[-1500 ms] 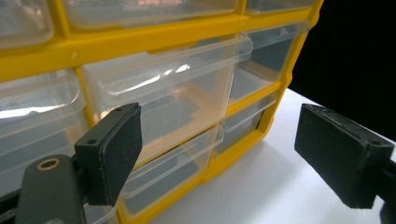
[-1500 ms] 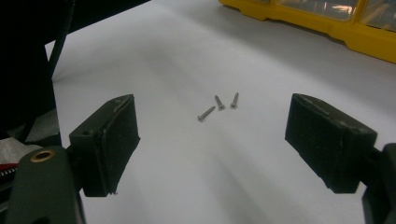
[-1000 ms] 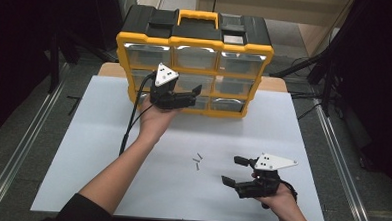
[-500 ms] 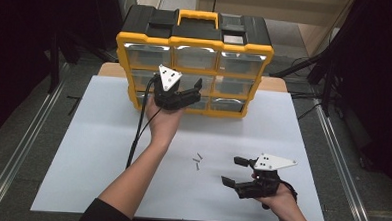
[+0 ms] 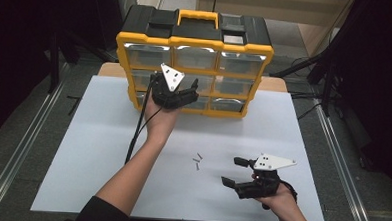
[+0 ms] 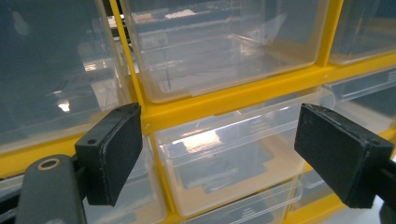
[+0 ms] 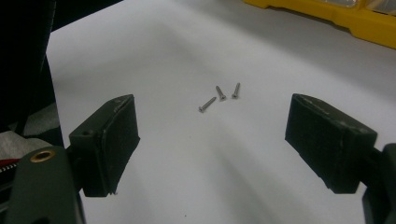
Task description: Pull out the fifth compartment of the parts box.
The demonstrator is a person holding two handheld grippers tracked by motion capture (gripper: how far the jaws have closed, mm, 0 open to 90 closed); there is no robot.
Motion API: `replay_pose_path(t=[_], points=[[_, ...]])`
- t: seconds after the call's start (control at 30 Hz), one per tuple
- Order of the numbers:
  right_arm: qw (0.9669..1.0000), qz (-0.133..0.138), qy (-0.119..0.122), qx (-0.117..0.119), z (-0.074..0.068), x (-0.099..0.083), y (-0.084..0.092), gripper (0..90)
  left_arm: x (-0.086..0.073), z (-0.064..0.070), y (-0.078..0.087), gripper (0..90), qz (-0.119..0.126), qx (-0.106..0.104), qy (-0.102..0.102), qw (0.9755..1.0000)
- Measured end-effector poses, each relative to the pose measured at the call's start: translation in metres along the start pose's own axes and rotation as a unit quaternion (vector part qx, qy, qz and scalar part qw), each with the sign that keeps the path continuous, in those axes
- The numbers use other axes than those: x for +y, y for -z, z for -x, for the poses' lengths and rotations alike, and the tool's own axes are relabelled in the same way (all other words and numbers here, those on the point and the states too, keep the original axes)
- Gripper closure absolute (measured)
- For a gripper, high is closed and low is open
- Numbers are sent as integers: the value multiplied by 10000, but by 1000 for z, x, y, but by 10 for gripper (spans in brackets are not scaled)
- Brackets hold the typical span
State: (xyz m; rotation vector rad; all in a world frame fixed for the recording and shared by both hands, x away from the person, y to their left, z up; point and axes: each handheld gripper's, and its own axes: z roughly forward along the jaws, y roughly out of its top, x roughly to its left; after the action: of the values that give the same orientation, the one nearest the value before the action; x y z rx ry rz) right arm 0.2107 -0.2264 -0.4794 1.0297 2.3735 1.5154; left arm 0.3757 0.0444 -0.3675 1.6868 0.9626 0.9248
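Observation:
A yellow organizer (image 5: 194,42) with clear drawers stands at the back of the white table (image 5: 82,150). My left gripper (image 5: 187,92) is open and held right up at its lower drawers. In the left gripper view my left gripper (image 6: 226,156) has its jaws wide apart in front of a clear middle-column drawer (image 6: 219,182), not touching it. Three small screws (image 5: 198,161) lie loose on the table. My right gripper (image 5: 233,171) rests open to their right. In the right gripper view the screws (image 7: 219,97) lie ahead of my open right gripper (image 7: 224,149), with nothing between the jaws.
The organizer has a black top and a yellow carry handle (image 5: 198,15). A cable (image 5: 138,128) trails from the left gripper along the forearm. Metal rails (image 5: 12,157) run along both sides of the table.
My left gripper has moved forward and to the right, closer to the organizer's drawers. The right gripper and the screws have stayed where they were.

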Motion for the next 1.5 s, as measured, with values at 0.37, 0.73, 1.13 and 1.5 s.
replay_pose_path(t=[0.37,0.73,1.13,1.5], points=[[10000,-45,-9,16,0,0,0,183,1,7,0,154,-80,265,-979,9948],[9999,-136,9,13,0,-1,-1,184,0,11,-2,154,-161,427,-1787,9828],[9999,-140,10,11,0,-1,-1,183,-3,13,0,260,-207,344,-2639,9637],[9999,-153,13,15,0,-1,-2,183,-2,16,0,260,-150,484,-3603,9314]])
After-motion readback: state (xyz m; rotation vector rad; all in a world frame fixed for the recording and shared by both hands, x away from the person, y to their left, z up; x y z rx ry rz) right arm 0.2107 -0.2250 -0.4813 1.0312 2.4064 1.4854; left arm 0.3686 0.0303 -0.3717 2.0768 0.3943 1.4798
